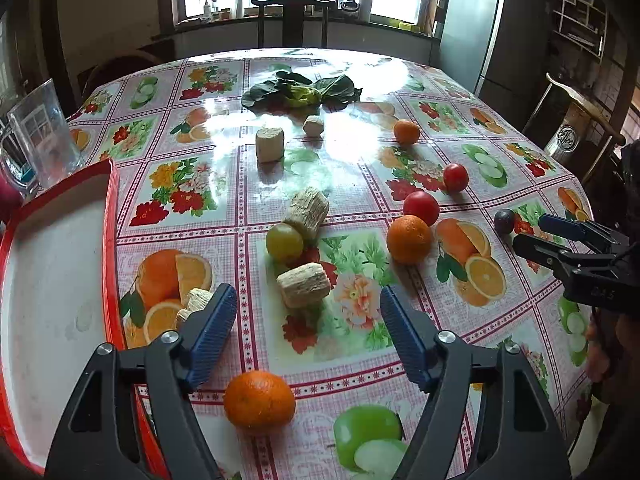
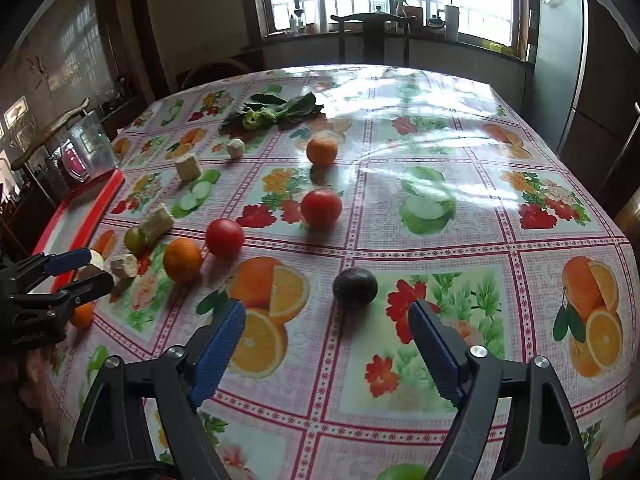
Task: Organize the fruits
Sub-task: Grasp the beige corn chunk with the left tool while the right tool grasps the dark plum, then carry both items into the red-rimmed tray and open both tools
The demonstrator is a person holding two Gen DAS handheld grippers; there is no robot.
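Note:
My left gripper (image 1: 306, 312) is open and empty above the table, a near orange (image 1: 259, 400) just below its fingers. Ahead lie a green fruit (image 1: 284, 242), an orange (image 1: 409, 239), two tomatoes (image 1: 421, 208) (image 1: 455, 177), a far orange (image 1: 406, 131) and a dark plum (image 1: 504, 221). My right gripper (image 2: 328, 326) is open and empty, the dark plum (image 2: 355, 286) just beyond its fingertips. The right wrist view also shows the tomatoes (image 2: 224, 237) (image 2: 321, 208) and oranges (image 2: 182, 260) (image 2: 322, 150).
A red-rimmed tray (image 1: 112, 216) sits at the table's left edge, a clear jug (image 1: 42, 136) behind it. Several beige root chunks (image 1: 305, 284) (image 1: 270, 144) lie among the fruit. Leafy greens (image 1: 300, 90) lie at the back. A chair (image 1: 294, 20) stands beyond.

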